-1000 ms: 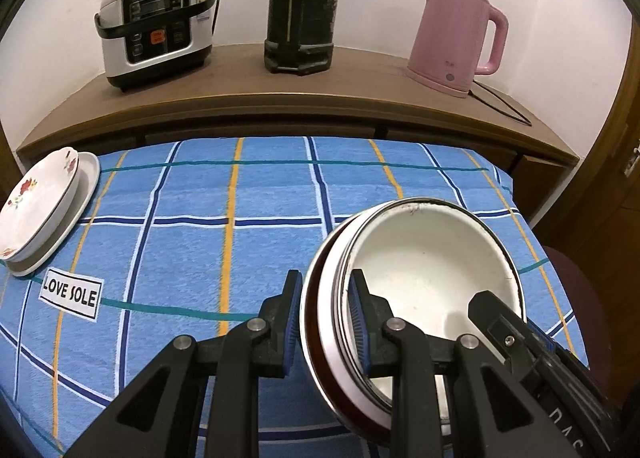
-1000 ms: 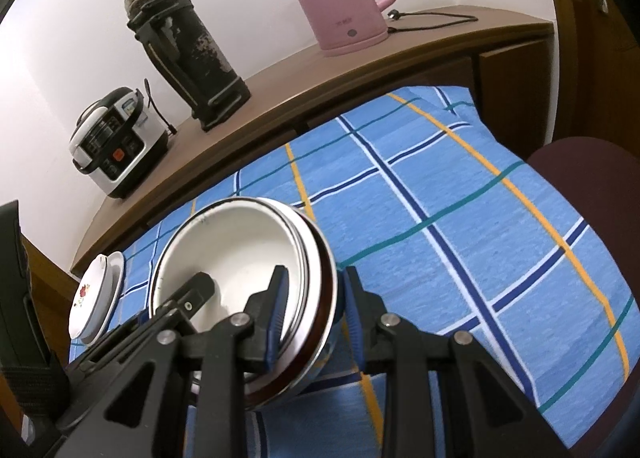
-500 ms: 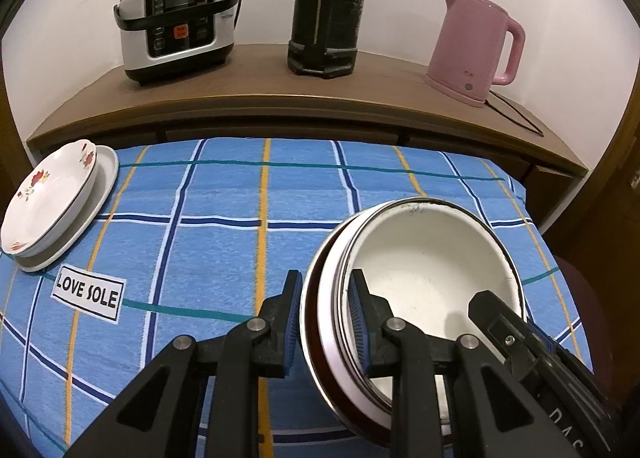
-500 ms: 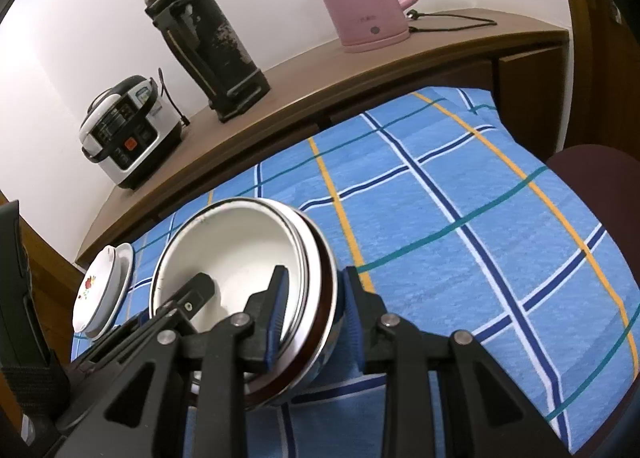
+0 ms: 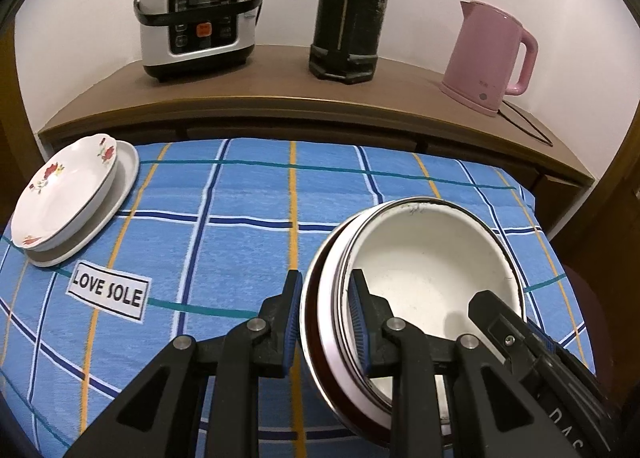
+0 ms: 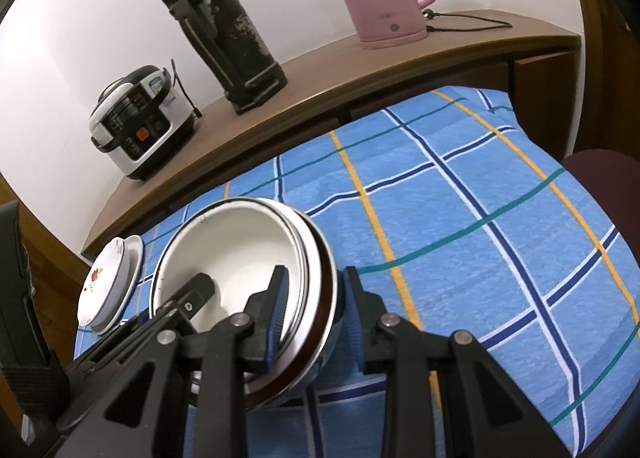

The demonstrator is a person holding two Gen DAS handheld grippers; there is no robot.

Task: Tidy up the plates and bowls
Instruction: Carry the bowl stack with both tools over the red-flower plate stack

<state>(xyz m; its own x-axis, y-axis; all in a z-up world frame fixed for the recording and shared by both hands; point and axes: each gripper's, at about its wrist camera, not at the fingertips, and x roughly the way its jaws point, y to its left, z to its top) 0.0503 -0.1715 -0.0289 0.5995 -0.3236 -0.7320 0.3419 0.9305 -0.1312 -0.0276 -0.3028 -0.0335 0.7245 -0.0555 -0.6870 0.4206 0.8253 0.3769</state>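
Observation:
A nested stack of bowls [image 5: 432, 258] [image 6: 236, 246], white inside with a dark brown outer rim, hangs above the blue checked tablecloth. My left gripper [image 5: 324, 322] is shut on the stack's left rim, one pad inside and one outside. My right gripper [image 6: 312, 318] is shut on the opposite rim in the same way. Each gripper's black fingers show inside the bowl in the other's view. A flowered white dish on a white plate [image 5: 68, 194] [image 6: 108, 282] sits at the table's far left.
Behind the table [image 5: 248, 198] runs a wooden shelf [image 5: 280, 94] with a rice cooker [image 5: 196, 42], a tall black flask [image 5: 352, 10] and a pink kettle [image 5: 492, 58] with its cord. A "LOVE SOLE" label [image 5: 108, 292] lies on the cloth. A dark red chair seat [image 6: 600, 170] stands at right.
Both grippers have carried the bowl stack leftwards across the table. The flowered dish and plate and the shelf appliances have shifted right in both views. The grips are unchanged.

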